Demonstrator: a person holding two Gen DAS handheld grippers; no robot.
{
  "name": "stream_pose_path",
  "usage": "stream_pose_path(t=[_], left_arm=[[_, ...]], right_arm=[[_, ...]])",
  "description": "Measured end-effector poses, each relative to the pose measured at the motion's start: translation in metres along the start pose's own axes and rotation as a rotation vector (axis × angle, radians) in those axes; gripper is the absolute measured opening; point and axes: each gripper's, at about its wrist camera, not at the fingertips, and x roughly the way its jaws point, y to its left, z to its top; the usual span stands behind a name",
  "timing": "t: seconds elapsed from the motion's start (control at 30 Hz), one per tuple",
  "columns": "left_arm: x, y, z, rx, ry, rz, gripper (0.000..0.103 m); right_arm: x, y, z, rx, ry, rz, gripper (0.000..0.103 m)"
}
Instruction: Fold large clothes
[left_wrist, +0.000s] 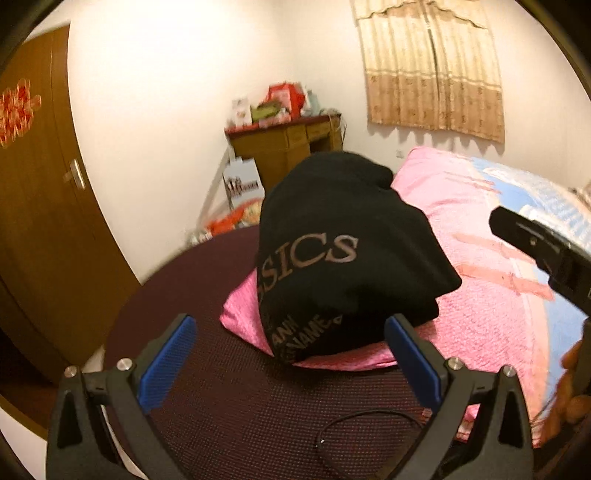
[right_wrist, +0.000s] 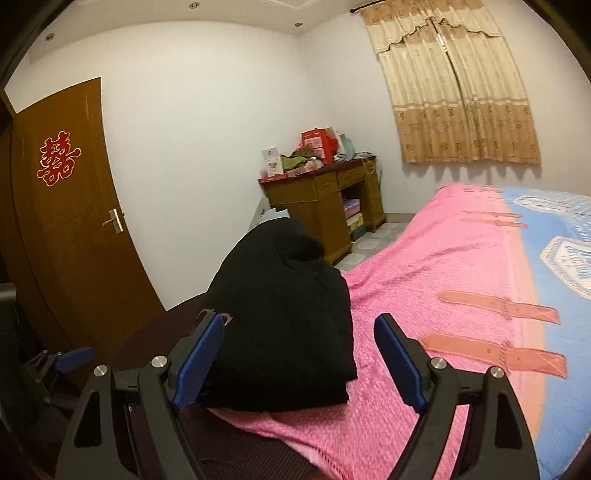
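Garment (left_wrist: 340, 254): black, folded into a thick bundle, lying on a pink pillow (left_wrist: 247, 317) at the corner of the bed (right_wrist: 443, 258). Pale lettering shows on the side facing the left wrist camera. In the right wrist view the same bundle appears plain black, with its far end rising into a rounded hump.

Left tongs (left_wrist: 290, 363): jaws spread wide, blue pads facing each other, nothing between them. They sit just in front of the bundle's near edge, apart from the cloth. Below them lies a dark red dotted cover (left_wrist: 229, 413) with a thin black cable (left_wrist: 369, 421) on it.

Right tongs (right_wrist: 299, 363): jaws spread wide, empty. The left pad stands just beside the bundle's near corner; contact cannot be confirmed at this angle. The right pad stands over the pink blanket (right_wrist: 424, 295). In the left wrist view, the black body of the right tool enters from the right edge, with part of a hand (left_wrist: 570, 387) below it, blurred.

Bed surface: pink blanket with salmon strap patterns, bordered on the right by a blue section.

Background: brown door (right_wrist: 74, 229) with a red paper emblem, a wooden desk (right_wrist: 325, 206) loaded with boxes and bags against the far wall, beige curtain (right_wrist: 461, 92) above the bed
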Motion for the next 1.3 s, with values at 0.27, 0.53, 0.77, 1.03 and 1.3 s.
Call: stream_pose_path(t=[0.27, 0.53, 0.77, 1.03, 1.3], left_arm=[[-0.017, -0.014, -0.004, -0.038, -0.041, -0.018, 0.103], [-0.038, -0.018, -0.005, -0.069, -0.087, -0.026, 0.103], [-0.050, -0.023, -0.005, -0.055, -0.125, -0.016, 0.103], [-0.057, -0.032, -0.006, -0.037, -0.138, -0.017, 0.103], [-0.057, -0.036, -0.005, -0.035, -0.124, -0.023, 0.103]], right_arm=[[-0.026, -0.001, -0.013, 0.079, 0.035, -0.039, 0.084], [-0.046, 0.002, -0.019, 0.085, -0.003, -0.057, 0.085], [-0.065, 0.010, -0.018, 0.050, -0.075, -0.080, 0.085], [-0.066, 0.005, -0.020, 0.062, -0.076, -0.092, 0.085], [-0.067, 0.010, -0.022, 0.048, -0.086, -0.094, 0.085]])
